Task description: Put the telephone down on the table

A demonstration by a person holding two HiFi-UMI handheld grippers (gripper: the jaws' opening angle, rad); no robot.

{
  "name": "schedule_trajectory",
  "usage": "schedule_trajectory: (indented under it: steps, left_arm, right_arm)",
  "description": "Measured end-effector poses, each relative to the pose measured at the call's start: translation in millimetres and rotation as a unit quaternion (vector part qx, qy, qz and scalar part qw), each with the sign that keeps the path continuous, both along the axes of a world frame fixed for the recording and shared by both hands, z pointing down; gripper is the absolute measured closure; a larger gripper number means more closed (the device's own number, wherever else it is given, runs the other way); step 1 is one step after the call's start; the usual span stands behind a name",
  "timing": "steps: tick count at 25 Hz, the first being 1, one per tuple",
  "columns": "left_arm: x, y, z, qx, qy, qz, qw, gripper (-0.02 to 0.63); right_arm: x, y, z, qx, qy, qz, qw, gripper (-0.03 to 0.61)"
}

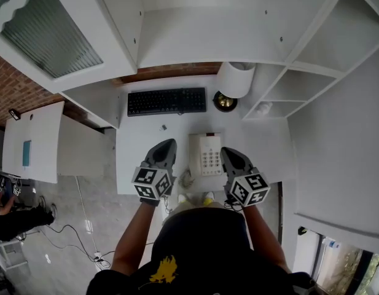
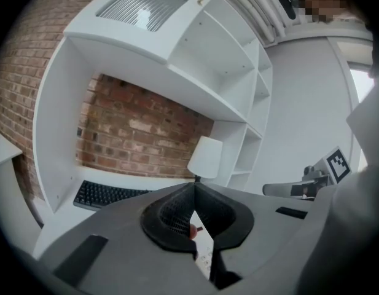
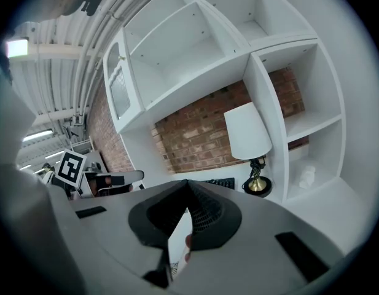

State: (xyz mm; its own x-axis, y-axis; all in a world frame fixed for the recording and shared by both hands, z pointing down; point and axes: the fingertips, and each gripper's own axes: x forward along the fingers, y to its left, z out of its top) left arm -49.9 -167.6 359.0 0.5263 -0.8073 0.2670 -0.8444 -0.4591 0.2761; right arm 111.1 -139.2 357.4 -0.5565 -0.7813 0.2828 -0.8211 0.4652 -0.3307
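Telephone [image 1: 204, 154] is seen lying flat on the white table [image 1: 135, 147], with its number buttons facing up. It looks already put down, and nothing is touching it.

Far to the left of the telephone and further back, a black keyboard [image 1: 166, 101] is laid along the table. Just to the left of the telephone, the left gripper [image 1: 168, 143] is held up in the air. Its jaws are pressed tight together, and nothing is held between them. Just to the right of the telephone, the right gripper [image 1: 229, 152] is held up in the same way. Its jaws are closed tight too, and nothing is caught in them. Behind the telephone and a little to the right, a lamp [image 1: 236, 78] with a white shade and a gold foot is stood. Further right of the telephone, white shelves [image 1: 287, 90] are seen.

The telephone is probably made of hard, smooth plastic, so it should not bend, but it could slip. It is likely not very heavy. The part that is held to the ear may be loose and could fall off if the telephone is tipped. It is best gripped on its two long sides, one gripper on each side, and kept flat.
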Motion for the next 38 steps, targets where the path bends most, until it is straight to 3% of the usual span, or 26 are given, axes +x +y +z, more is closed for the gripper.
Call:
schedule_trajectory:
  steps: [6, 14, 19, 38]
  left_arm:
    - [-17, -2, -36, 0.040, -0.029, -0.008, 0.9988, 0.597]
    - [-44, -5, -59, 0.073, -0.037, -0.036, 0.9960, 0.597]
    - [-51, -14, -70, 0.080, -0.023, -0.045, 0.9955, 0.597]
    - [-25, -17, -102, 0.090, -0.021, -0.011, 0.9957, 0.597]
  right_arm:
    - [11, 3, -13, 0.009, 0.008, 0.019, 1.000, 0.581]
    - [14, -18, -45, 0.055, 0.023, 0.032, 0.998, 0.581]
    - [13, -28, -64, 0.073, 0.023, 0.041, 0.996, 0.581]
    - [10, -26, -110, 0.100, 0.024, 0.039, 0.994, 0.581]
